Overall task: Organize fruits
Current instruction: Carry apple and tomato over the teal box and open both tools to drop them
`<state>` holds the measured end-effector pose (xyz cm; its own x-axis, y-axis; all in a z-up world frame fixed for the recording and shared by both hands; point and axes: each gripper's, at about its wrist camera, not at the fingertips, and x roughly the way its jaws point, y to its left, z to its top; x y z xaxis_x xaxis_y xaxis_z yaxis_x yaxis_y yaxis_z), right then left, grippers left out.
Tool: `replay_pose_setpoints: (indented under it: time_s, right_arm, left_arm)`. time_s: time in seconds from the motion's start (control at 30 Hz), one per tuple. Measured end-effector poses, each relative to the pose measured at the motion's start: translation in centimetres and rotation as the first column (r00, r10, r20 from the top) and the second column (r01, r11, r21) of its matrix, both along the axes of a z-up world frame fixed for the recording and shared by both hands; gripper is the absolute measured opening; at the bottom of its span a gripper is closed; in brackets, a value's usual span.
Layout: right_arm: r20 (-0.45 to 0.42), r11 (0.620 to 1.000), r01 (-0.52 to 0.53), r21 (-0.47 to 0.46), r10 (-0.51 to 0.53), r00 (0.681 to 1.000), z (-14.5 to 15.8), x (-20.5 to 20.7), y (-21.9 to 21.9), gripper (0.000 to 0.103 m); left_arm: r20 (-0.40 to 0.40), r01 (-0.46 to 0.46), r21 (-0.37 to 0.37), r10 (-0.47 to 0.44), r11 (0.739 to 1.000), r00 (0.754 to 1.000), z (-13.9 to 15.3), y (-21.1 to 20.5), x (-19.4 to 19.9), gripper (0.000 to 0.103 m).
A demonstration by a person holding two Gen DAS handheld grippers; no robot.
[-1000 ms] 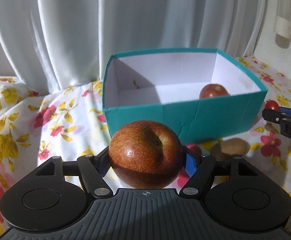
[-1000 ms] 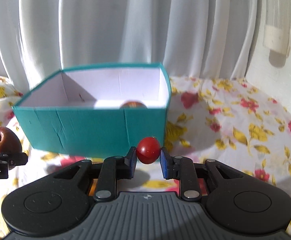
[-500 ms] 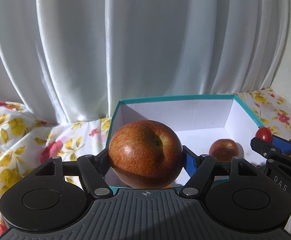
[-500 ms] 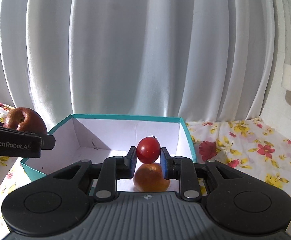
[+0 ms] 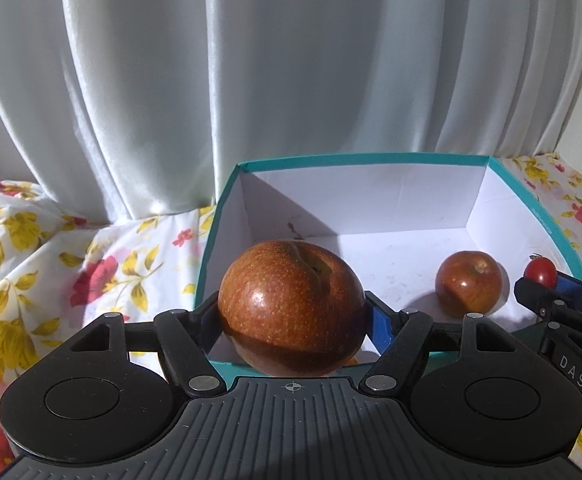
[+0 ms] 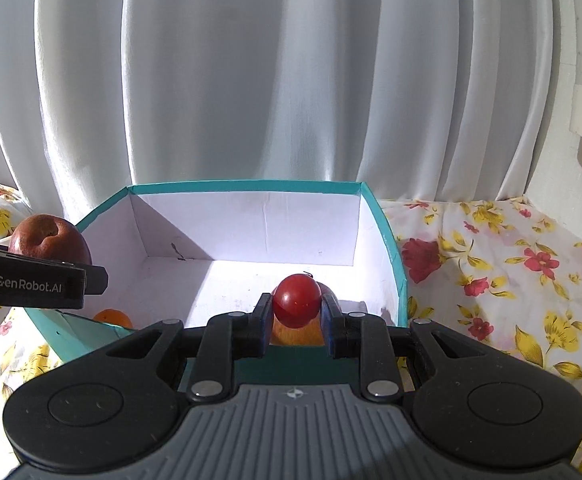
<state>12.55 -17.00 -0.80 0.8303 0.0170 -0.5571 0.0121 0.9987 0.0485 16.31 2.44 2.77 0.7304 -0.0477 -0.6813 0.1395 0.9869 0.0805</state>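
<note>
Fruits are partly in the teal box [image 5: 547, 224] and partly held above it. Farthest left is the floral cloth [image 5: 31, 248], with a white curtain [image 5: 291, 60] hanging behind it. Next comes the left gripper [image 5: 293, 316], its jaws spread fairly wide and clamped on a large russet apple [image 5: 291, 304], which hangs over the box's near left corner. In the right wrist view, a bit of an orange fruit [image 6: 111, 317] peeks out below that gripper inside the box; it is too hidden to tell exactly where it rests. Further right, a smaller apple [image 5: 469, 282] sits on the box's white floor near the right wall. At the right, the right gripper [image 6: 296, 316] has its jaws narrow, pinching a cherry tomato [image 6: 296, 300] above the box, over that smaller apple.
</note>
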Motion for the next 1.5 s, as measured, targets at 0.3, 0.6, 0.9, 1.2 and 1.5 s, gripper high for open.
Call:
replay_pose_setpoints:
  time_s: [0.3, 0.6, 0.9, 1.2, 1.5]
  right_arm:
    - [-0.001, 1.000, 0.002, -0.019, -0.002, 1.000, -0.2, 0.3, 0.2, 0.024]
    - [-0.002, 0.999, 0.000, -0.032, 0.000, 1.000, -0.3, 0.5, 0.1, 0.024]
    - [0.023, 0.999, 0.024, -0.030, -0.023, 0.999, 0.1, -0.2, -0.5, 0.049]
    - [0.067, 0.998, 0.050, -0.033, -0.048, 0.997, 0.6, -3.1, -1.3, 0.071]
    - [0.176, 0.996, 0.009, -0.085, 0.007, 0.984, -0.3, -8.7, -0.2, 0.089]
  left_arm:
    - [-0.019, 0.001, 0.002, 0.000, 1.000, 1.000, -0.6, -0.1, 0.4, 0.076]
    - [-0.044, 0.007, 0.007, -0.007, 1.000, 0.999, -1.2, -0.1, 0.8, 0.076]
    - [0.058, 0.014, 0.053, -0.017, 0.998, 0.998, 0.0, -0.6, -0.8, 0.090]
    - [0.091, 0.018, -0.019, -0.016, 1.000, 0.996, 0.4, 1.5, -4.6, 0.090]
    - [0.090, 0.141, -0.023, -0.139, 0.990, 0.986, -2.3, 2.0, -10.8, 0.089]
